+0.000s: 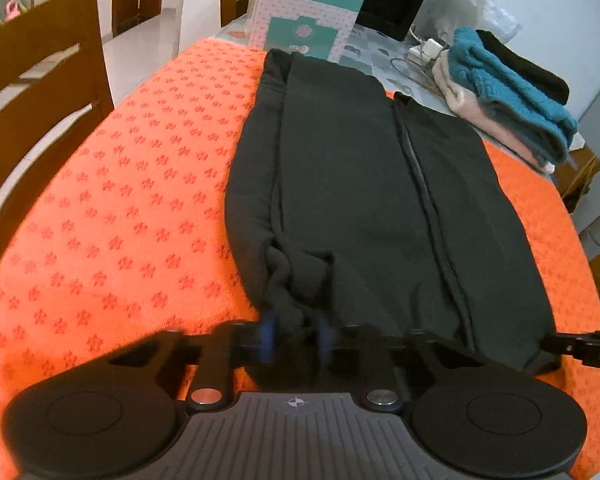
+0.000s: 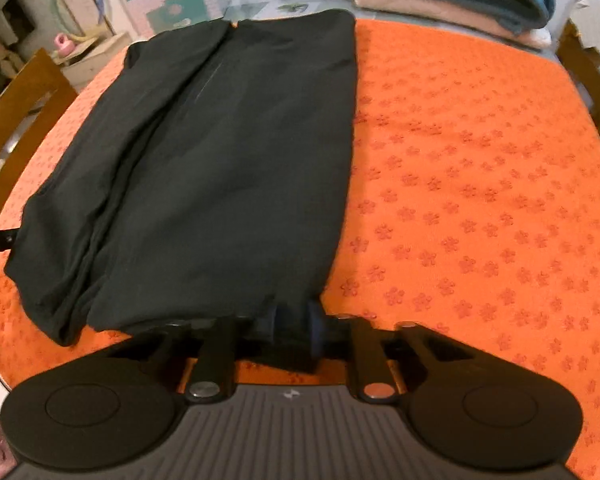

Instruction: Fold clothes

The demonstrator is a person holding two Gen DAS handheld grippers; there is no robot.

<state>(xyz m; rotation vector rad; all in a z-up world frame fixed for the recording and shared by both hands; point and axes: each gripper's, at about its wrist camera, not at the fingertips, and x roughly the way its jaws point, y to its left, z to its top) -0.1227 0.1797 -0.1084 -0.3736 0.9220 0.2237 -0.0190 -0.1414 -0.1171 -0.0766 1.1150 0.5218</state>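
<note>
Already dark zippered fleece garment folded lengthwise into long strip; left gripper, right gripper pinching near hem corners; crosswise fold probably remaining.

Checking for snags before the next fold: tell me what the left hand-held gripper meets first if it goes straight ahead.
The black garment: the left hand-held gripper already appears closed on its bunched near edge.

The garment lies lengthwise on the cloth that covers the table. The left gripper is at its near left corner, the right gripper at its near right. Boxes stand beyond its far end, folded clothes far right, a chair to the left
</note>
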